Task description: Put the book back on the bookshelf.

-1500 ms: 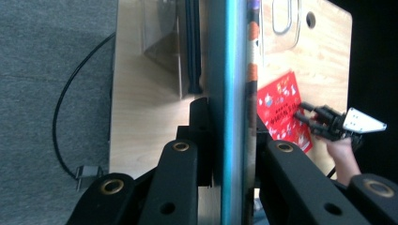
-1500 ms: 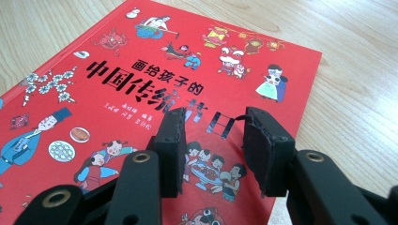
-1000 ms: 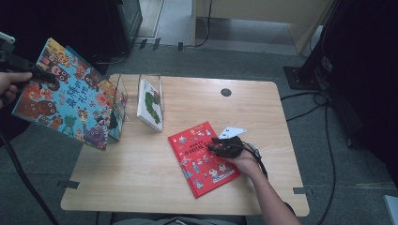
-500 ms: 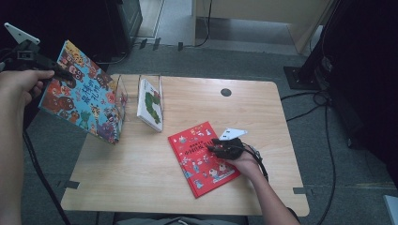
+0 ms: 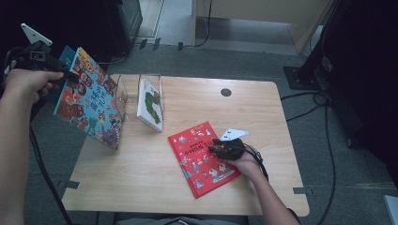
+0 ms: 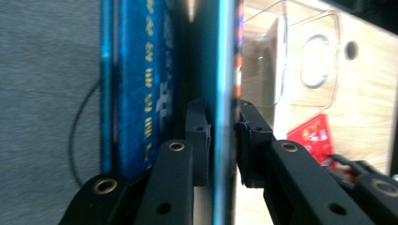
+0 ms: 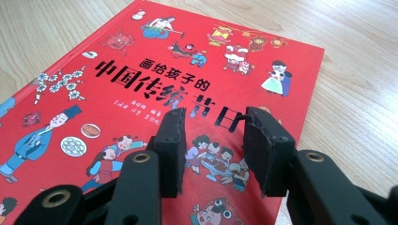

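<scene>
Shelving picture books: blue one carried to the clear rack, red one waiting flat.

Wooden table [image 5: 141, 173] first; landmark is the clear book rack [image 5: 123, 93] at its back left. Blue book [image 5: 91, 103] hangs tilted just left of the rack, pinched at its top edge by the left gripper [image 5: 65, 75], whose jaws have just eased open a little with the cover between them. Red book [image 5: 202, 157] lies flat, well right of the rack; right gripper [image 5: 217, 145] rests over it, jaws spread, gripping nothing. Best to square the blue book upright over an empty slot, beside the green-and-white book [image 5: 151, 103], before releasing.
</scene>
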Tool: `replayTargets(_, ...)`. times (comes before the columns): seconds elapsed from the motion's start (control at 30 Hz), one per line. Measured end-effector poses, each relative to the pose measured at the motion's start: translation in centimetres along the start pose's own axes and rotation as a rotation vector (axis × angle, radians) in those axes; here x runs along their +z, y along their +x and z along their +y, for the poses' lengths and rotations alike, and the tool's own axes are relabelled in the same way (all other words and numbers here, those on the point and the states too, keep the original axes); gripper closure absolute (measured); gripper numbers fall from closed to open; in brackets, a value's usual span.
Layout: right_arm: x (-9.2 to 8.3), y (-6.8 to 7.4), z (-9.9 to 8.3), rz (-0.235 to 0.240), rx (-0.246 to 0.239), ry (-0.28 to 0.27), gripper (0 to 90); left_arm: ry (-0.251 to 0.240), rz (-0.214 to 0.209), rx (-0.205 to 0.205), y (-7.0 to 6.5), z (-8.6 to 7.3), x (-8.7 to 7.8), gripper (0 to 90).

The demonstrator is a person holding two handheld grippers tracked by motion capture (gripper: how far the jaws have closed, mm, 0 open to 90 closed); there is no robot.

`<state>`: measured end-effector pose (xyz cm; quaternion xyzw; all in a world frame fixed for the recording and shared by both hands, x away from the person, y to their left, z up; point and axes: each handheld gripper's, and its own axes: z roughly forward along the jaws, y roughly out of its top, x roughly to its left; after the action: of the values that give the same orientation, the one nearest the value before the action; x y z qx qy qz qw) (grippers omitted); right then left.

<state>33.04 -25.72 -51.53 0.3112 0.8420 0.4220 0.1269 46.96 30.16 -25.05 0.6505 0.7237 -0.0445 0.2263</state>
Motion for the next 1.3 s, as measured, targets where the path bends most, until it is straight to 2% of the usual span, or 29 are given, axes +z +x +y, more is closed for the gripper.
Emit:
replayTargets(0.07, 0.0, 0.0, 0.0, -0.001, 0.001, 0.0, 59.2, -0.005, 0.011, 0.011, -0.1, 0.0, -0.5, 76.1)
replayTargets(0.2, 0.0, 0.0, 0.0, 0.001, 0.007, -0.001, 59.2, -0.03, -0.007, 0.029, -0.2, -0.1, -1.8, 72.6)
replayTargets(0.23, 0.0, 0.0, 0.0, 0.002, 0.007, -0.002, 59.2, -0.038, -0.028, 0.04, -0.2, -0.2, -2.2, 72.7)
replayTargets(0.33, 0.0, 0.0, 0.0, 0.003, 0.01, -0.003, 59.1, -0.089, -0.039, 0.052, -0.4, -0.4, -3.4, 71.2)
replayTargets(0.47, -0.1, 0.0, -0.1, -0.001, 0.015, -0.003, 59.0, -0.076, -0.052, 0.085, -0.8, -1.0, -3.8, 69.4)
replayTargets(0.53, -0.1, 0.0, -0.1, -0.001, 0.017, -0.003, 58.9, -0.081, -0.061, 0.081, -0.8, -1.3, -3.8, 68.2)
replayTargets(0.67, -0.1, 0.0, -0.1, 0.001, 0.02, -0.002, 58.6, -0.083, -0.085, 0.1, -1.2, -1.7, -3.9, 63.7)
replayTargets(0.73, -0.1, -0.1, -0.1, 0.004, 0.022, -0.003, 58.6, -0.08, -0.096, 0.117, -1.5, -2.0, -3.8, 62.0)
replayTargets(0.83, -0.1, -0.1, -0.1, 0.007, 0.021, -0.003, 58.3, -0.07, -0.14, 0.118, -1.8, -2.5, -3.5, 60.2)
replayTargets(1.03, -0.1, -0.2, -0.1, 0.015, 0.037, -0.004, 58.0, -0.046, -0.148, 0.167, -2.6, -3.7, -1.9, 57.9)
replayTargets(1.23, -0.2, -0.4, 0.0, 0.018, 0.059, 0.003, 57.7, -0.054, -0.204, 0.172, -2.7, -4.9, -0.2, 55.8)
replayTargets(1.3, -0.3, -0.5, 0.0, 0.015, 0.063, 0.004, 57.7, -0.052, -0.198, 0.183, -2.8, -5.4, 0.3, 55.5)
